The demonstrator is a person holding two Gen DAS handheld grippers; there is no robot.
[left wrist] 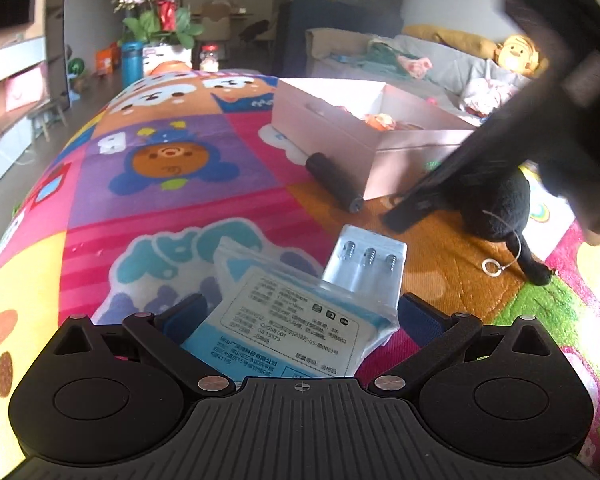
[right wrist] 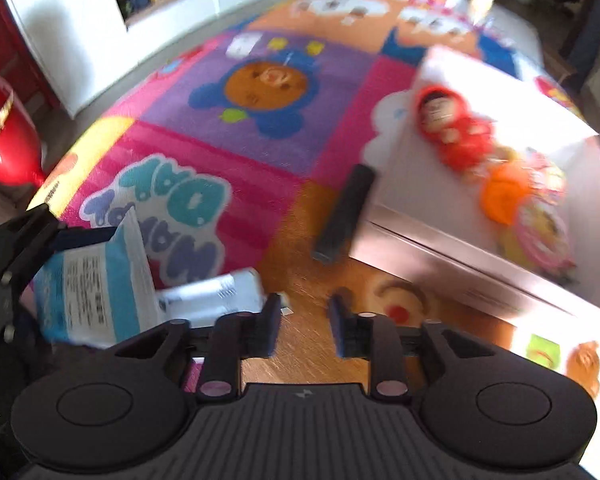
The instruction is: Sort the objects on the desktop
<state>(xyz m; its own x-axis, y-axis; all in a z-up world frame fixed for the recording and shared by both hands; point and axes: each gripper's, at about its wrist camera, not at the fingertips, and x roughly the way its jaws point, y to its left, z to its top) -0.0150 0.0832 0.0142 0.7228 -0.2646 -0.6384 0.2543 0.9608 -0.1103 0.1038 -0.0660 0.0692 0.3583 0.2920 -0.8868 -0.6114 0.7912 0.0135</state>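
The left gripper's (left wrist: 300, 312) jaws clamped a blue packet (left wrist: 296, 332); the right gripper's (right wrist: 305, 326) stood apart, empty. Best approach: straddle the black cylinder (right wrist: 344, 216) squarely before closing.

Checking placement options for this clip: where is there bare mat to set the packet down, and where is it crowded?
Free: the purple and pink squares left of the black cylinder and the box. Crowded: the orange patch between cylinder, clear screw bag, black plush toy and the right gripper. The box already holds toys.

Both wrist views look down, close over the play mat (left wrist: 172, 208), sharing the box (right wrist: 480, 240).
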